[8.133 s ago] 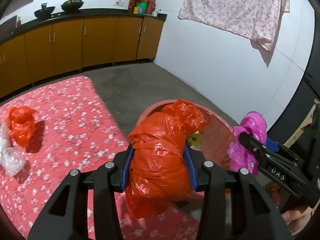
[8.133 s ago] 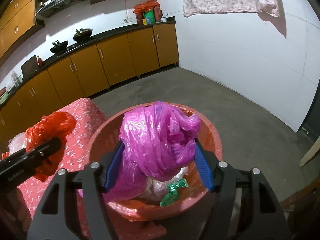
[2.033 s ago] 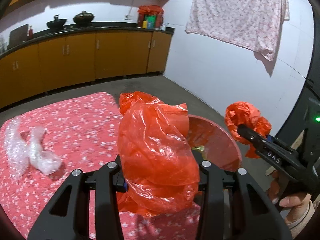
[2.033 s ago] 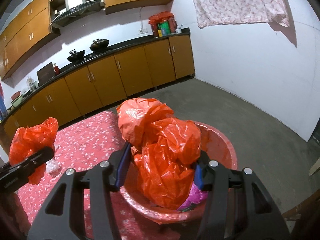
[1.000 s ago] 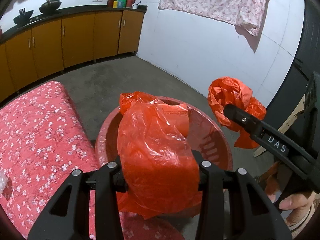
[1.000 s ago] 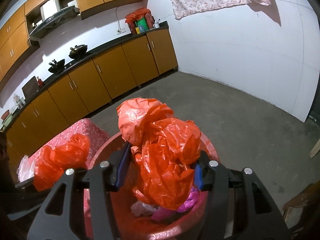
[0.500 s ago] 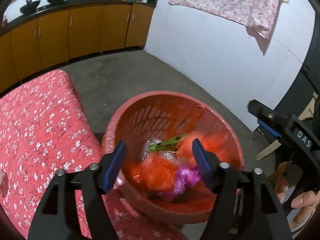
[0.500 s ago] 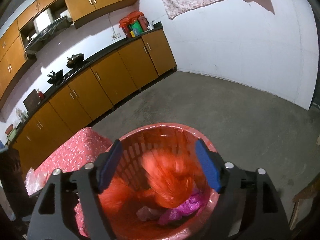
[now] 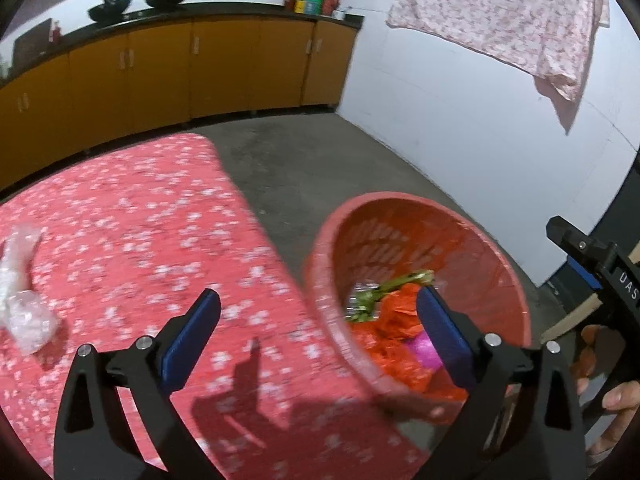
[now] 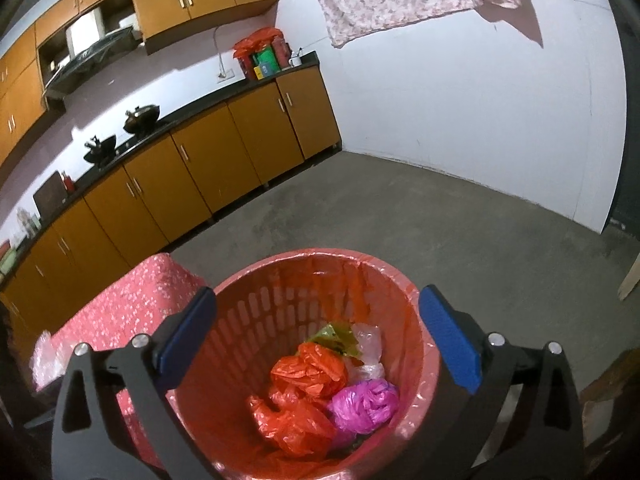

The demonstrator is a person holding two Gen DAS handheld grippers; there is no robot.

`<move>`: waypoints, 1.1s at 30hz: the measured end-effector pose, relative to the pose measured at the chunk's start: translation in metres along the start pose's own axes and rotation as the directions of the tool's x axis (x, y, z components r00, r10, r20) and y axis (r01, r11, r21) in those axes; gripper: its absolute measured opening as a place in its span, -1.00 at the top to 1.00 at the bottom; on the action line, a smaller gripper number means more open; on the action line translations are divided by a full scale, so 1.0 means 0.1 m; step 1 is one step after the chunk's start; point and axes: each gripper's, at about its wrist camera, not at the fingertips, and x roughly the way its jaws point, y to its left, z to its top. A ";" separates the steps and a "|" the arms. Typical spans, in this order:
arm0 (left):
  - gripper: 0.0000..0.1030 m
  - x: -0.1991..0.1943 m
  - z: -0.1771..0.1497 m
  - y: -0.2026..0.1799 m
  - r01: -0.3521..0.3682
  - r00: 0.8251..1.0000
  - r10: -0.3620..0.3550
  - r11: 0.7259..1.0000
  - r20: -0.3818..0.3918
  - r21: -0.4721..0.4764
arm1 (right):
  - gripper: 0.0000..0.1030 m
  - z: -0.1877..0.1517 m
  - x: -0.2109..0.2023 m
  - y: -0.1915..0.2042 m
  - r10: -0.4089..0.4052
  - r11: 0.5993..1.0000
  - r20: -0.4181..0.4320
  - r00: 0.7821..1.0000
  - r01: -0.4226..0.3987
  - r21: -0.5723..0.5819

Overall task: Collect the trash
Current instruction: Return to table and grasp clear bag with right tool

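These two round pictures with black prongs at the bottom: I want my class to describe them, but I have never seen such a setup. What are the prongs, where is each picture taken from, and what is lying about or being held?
A person holds a pair of hand-worked tongs in each hand, with a wide-angle camera on each looking forward along its two blue-padded fingers. One picture looks along the left tongs, the other along the right tongs. Both tongs are opening and hold nothing. Below the right tongs stands a red basket holding crumpled orange bags, a pink bag and other wrappers. In the left view the basket stands beside a table with a red flowered cloth, where clear plastic wrap lies. The right tongs show at that view's right edge, with the person's hand.
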 end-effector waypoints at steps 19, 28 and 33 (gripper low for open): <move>-0.89 -1.35 -0.61 1.85 -0.438 0.880 0.463 0.878 0.111 -0.193 | -0.91 -0.44 0.04 1.91 0.275 0.911 -0.165 0.947 -0.312 -0.270; -0.89 -1.79 -0.98 2.72 -0.522 0.819 0.572 0.776 0.047 -0.354 | -0.91 -1.18 0.09 3.37 0.359 0.725 -0.333 0.872 -0.485 -0.488; -0.89 -1.91 -1.03 2.97 -0.524 0.808 0.587 0.754 0.050 -0.396 | -0.88 -1.43 0.26 3.81 0.333 0.671 -0.401 0.854 -0.513 -0.536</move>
